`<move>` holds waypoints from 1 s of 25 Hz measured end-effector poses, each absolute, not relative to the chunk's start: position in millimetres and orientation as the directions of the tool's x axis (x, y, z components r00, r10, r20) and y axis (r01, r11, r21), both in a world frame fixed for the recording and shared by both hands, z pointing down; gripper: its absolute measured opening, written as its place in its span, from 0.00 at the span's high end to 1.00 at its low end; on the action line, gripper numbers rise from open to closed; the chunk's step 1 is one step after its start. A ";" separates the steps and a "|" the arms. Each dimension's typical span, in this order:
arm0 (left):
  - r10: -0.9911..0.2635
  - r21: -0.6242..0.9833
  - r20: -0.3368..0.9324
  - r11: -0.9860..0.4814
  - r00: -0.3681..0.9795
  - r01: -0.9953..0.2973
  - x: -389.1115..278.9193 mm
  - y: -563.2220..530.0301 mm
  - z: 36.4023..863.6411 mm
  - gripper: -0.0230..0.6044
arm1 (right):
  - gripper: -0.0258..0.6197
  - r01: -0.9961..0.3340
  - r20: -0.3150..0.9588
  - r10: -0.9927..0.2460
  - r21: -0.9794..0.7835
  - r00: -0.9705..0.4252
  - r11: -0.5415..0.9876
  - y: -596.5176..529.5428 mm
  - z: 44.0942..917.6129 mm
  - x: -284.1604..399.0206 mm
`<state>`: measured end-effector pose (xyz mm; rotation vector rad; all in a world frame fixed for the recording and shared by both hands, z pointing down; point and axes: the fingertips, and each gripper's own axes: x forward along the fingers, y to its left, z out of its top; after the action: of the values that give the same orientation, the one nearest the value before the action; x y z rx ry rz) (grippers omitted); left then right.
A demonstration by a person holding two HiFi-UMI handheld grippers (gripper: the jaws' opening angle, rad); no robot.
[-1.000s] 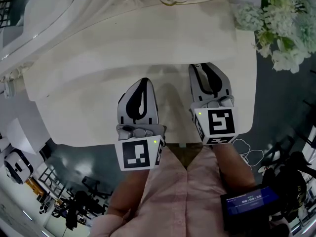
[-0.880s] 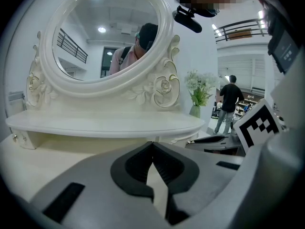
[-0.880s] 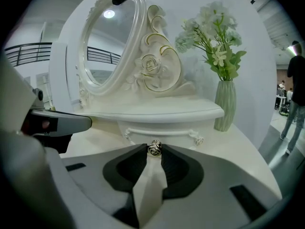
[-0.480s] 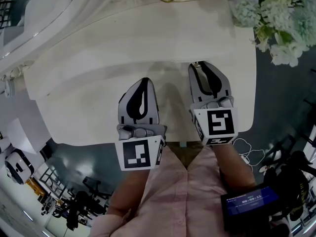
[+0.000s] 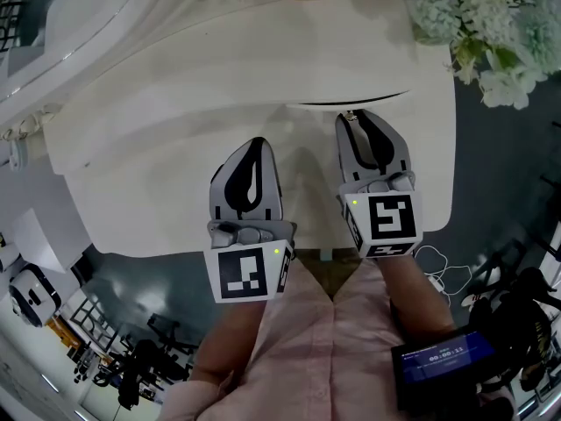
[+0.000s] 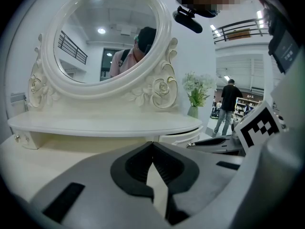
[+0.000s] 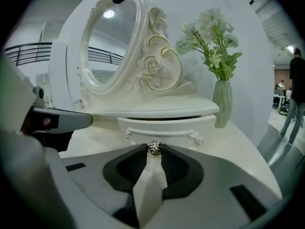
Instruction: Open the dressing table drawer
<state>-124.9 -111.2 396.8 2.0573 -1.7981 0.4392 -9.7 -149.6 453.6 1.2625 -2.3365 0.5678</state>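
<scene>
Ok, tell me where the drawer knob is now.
Centre of the right gripper view: the knob sits pinched in the right gripper, on the drawer front.

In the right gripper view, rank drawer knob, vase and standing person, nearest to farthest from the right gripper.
1. drawer knob, between the jaw tips.
2. vase, to the right on the tabletop.
3. standing person, far right, in the background.
</scene>
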 end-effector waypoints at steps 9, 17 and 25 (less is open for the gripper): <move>-0.875 0.071 0.464 -0.122 0.141 -0.990 -125.1 -105.2 395.8 0.93 | 0.80 -0.853 0.542 -0.679 -0.151 -0.495 0.500 -143.4 453.5 -8.6; -0.875 0.068 0.462 -0.124 0.142 -0.990 -126.2 -102.0 394.3 0.93 | 0.80 -0.855 0.547 -0.679 -0.151 -0.490 0.496 -139.2 454.2 -8.0; -0.875 0.069 0.461 -0.130 0.147 -0.989 -124.6 -99.8 394.6 0.93 | 0.80 -0.857 0.550 -0.678 -0.154 -0.488 0.492 -135.4 455.7 -6.7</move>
<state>-124.6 -99.8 394.6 2.0745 -1.7894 0.4421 -6.7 -135.4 455.7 1.2730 -2.3220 0.5807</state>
